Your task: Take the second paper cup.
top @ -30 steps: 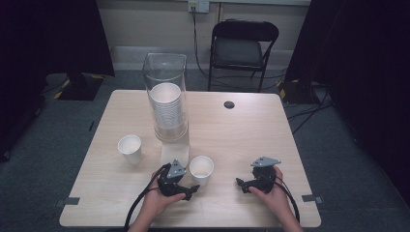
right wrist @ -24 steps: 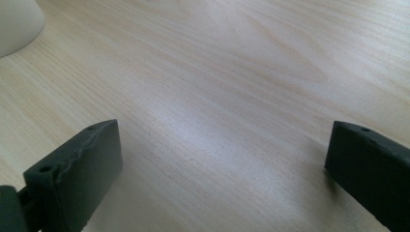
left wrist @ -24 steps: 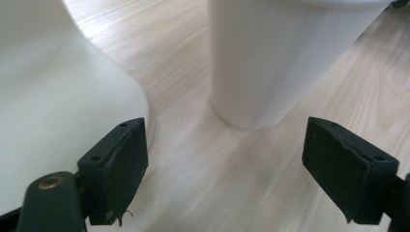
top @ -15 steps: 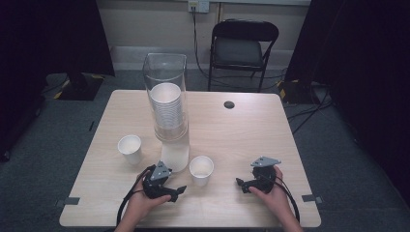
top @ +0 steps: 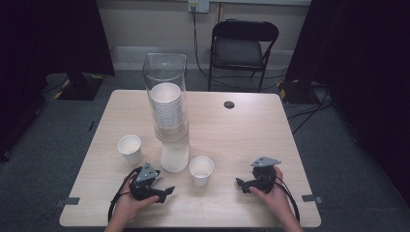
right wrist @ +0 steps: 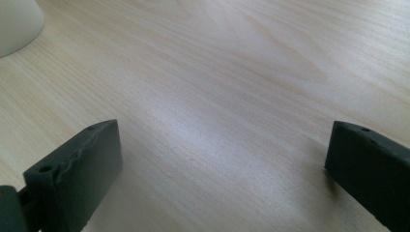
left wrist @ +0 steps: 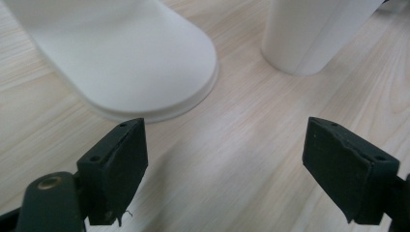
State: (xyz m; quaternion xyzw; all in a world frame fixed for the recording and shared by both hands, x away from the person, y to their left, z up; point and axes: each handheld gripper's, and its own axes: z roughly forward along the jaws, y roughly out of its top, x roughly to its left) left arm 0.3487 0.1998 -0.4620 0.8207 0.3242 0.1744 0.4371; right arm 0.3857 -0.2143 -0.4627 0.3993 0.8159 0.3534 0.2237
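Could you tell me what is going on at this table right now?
A person sits at a wooden table, holding a tool in each hand. The left tool and the right tool both rest open near the front edge, gripping nothing. Ahead stands a clear dispenser with a stack of paper cups inside. Two single cups stand upright on the table, one to the left and one between the tools.

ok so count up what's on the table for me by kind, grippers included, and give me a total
Loose white paper cups: 2, one at the left and one near the middle
Clear dispenser on its white base, holding a cup stack too tight to count: 1
Handheld grippers: 2, left gripper and right gripper, both open
Small dark round spot on the tabletop: 1
Total: 6
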